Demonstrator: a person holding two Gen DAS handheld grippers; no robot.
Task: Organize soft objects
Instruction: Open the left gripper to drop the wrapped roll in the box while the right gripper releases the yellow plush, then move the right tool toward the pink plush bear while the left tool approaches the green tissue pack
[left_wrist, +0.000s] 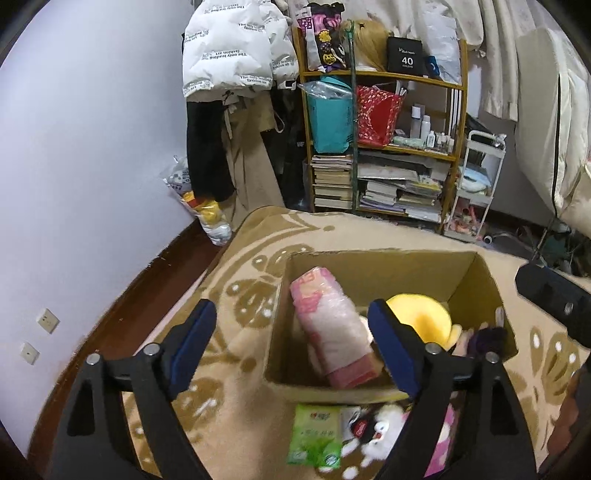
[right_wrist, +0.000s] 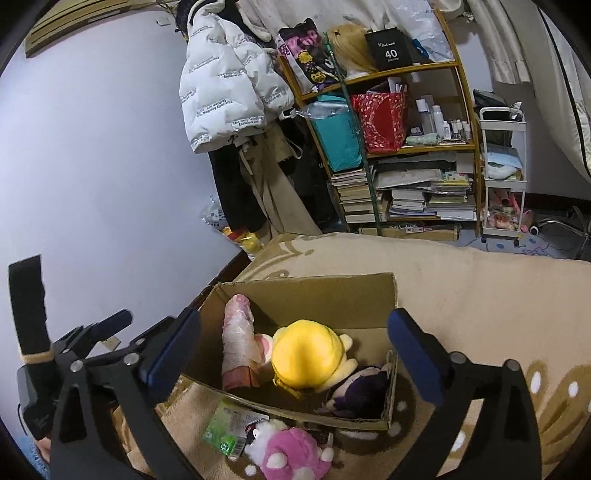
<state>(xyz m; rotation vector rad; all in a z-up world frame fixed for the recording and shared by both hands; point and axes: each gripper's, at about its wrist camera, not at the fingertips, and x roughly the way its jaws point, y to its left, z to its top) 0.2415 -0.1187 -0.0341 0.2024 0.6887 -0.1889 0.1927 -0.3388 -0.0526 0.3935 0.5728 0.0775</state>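
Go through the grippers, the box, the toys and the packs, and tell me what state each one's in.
Left gripper: open, empty.
Right gripper: open, empty.
Cardboard box: open-topped, partly filled.
Pink wrapped roll: in box, leaning.
Yellow plush: in box.
Dark purple plush: in box, near corner.
Pink and white plush: outside box, on blanket.
Green pack: outside box, lying flat.

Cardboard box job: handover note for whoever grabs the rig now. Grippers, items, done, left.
Left gripper: open, empty, above the near left of the cardboard box.
Right gripper: open, empty, over the box.
In the box: pink wrapped roll along the left wall, yellow plush in the middle, dark purple plush in the near right corner.
Still out on the blanket, in front of the box: green tissue pack, pink and white plush.
Done: three items boxed.
Left: probably box the tissue pack and the plush.
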